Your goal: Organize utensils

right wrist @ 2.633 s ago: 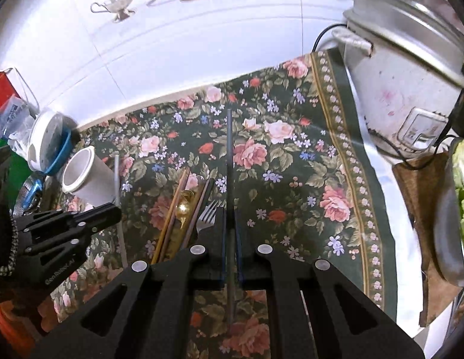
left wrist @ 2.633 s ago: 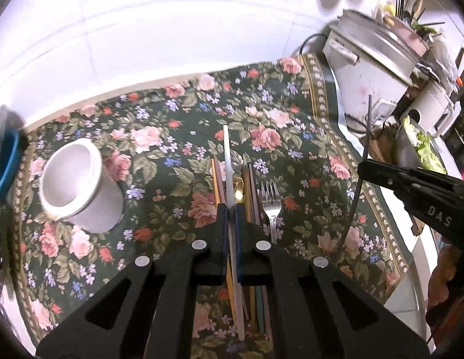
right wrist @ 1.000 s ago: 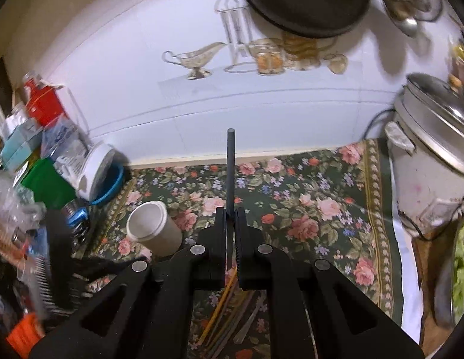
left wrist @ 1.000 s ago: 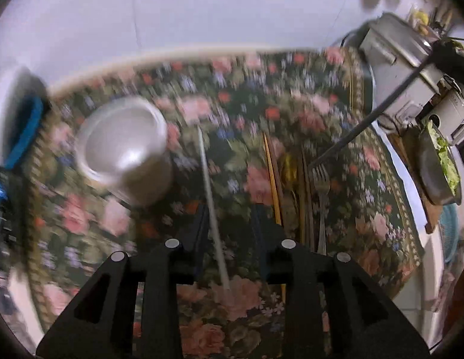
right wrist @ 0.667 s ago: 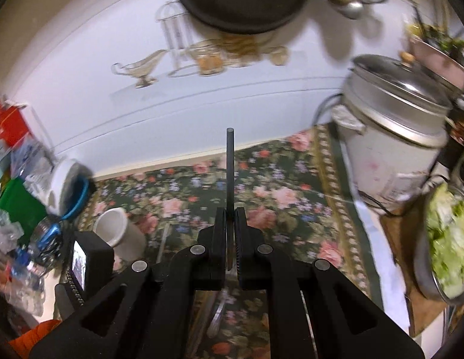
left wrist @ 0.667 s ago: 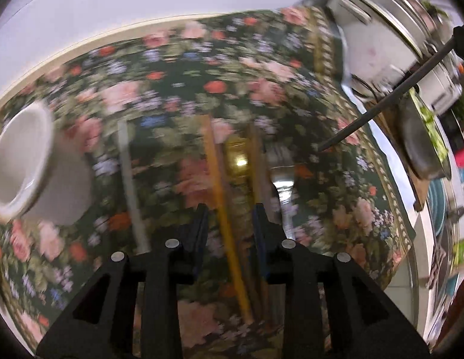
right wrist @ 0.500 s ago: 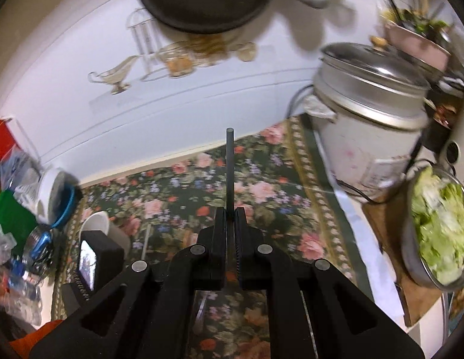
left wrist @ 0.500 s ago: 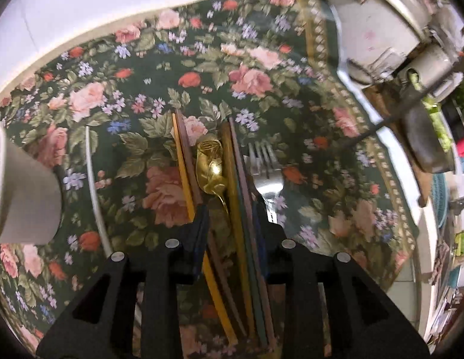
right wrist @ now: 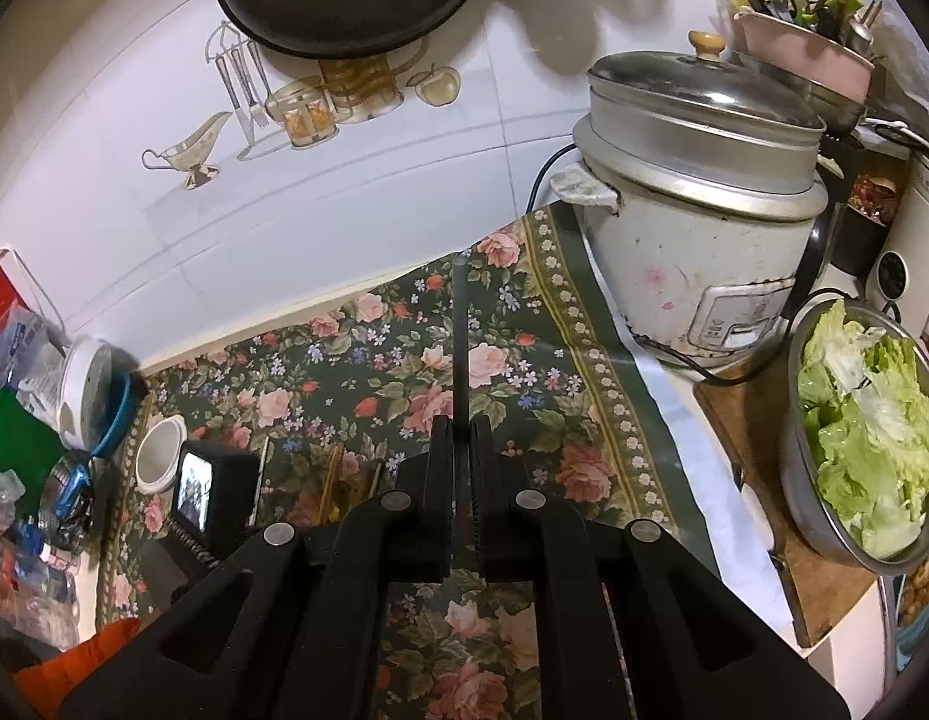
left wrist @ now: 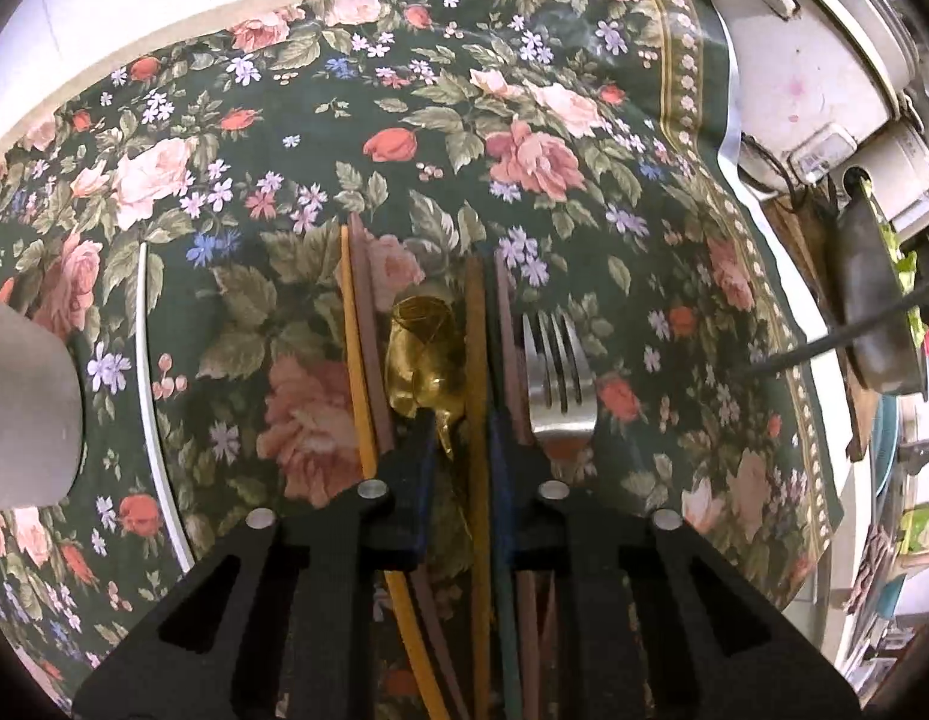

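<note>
In the left wrist view my left gripper (left wrist: 461, 423) is open and low over a row of utensils on the floral cloth (left wrist: 296, 120): coloured chopsticks (left wrist: 359, 348), a gold spoon (left wrist: 427, 354) and a silver fork (left wrist: 557, 372). Its jaws straddle the spoon's neck and one mustard chopstick (left wrist: 477, 360). A white chopstick (left wrist: 149, 396) lies apart at the left, beside the white cup (left wrist: 26, 402). My right gripper (right wrist: 458, 426) is shut on a dark grey chopstick (right wrist: 460, 336), held high above the cloth. The cup (right wrist: 158, 453) also shows in the right wrist view.
A rice cooker (right wrist: 704, 204) stands at the cloth's right edge, its cord trailing. A metal bowl of lettuce (right wrist: 866, 438) sits on a wooden board at the right. Containers and bottles (right wrist: 56, 408) crowd the left. The tiled wall (right wrist: 344, 192) is behind.
My left gripper let go of the white chopstick beside the cup, swung right and lowered open over the spoon and chopsticks. My right gripper lifted the dark chopstick up and turned right.
</note>
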Tool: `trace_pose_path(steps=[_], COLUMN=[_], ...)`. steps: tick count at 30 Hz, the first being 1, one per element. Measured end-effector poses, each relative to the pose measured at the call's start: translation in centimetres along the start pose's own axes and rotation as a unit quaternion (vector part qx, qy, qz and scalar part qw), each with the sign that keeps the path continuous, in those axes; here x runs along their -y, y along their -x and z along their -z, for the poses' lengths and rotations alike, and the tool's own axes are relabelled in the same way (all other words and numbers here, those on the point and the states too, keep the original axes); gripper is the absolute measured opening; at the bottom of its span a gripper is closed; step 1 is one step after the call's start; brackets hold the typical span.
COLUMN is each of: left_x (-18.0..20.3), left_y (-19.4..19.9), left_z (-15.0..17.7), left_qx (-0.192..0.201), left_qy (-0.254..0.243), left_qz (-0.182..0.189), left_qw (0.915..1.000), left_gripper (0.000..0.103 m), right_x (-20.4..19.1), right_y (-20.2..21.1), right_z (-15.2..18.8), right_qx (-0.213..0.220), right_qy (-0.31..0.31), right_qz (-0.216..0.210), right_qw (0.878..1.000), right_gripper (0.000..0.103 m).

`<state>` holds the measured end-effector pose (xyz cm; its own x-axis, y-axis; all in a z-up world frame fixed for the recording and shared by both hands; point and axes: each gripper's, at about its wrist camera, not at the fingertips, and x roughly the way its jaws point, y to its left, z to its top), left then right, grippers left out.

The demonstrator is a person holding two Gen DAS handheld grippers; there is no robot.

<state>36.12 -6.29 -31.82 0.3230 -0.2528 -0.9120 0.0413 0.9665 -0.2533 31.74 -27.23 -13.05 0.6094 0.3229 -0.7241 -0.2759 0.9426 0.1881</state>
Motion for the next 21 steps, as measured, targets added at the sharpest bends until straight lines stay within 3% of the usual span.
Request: trace_pose_path(steps=[8,16,21], left_x=[0.0,-0.4,-0.9], left_y=[1.4,7.9,12.3], left_z=[0.6,1.6,3.0], left_qx=[0.011,0.081,0.136], left_qy=[0.000,0.009,0.013], left_qz=[0.009,0.023,-0.001], left_qw=[0.9999,0.9964,0.9907], left_gripper=[0.005,0.005,0.005], right_x=[-0.8,-2.6,-4.1], right_y=[0.2,1.0,1.4], right_z=[-0.1,-0.6,-0.9], right_qx=[0.003,0.019,0.028], right_qy=[0.015,0.030,0.041], right_qz=[-0.013,-0.031,-0.039], right_qw=[1.000,0.999,0.998], right_gripper=[0.005,0.005,0.005])
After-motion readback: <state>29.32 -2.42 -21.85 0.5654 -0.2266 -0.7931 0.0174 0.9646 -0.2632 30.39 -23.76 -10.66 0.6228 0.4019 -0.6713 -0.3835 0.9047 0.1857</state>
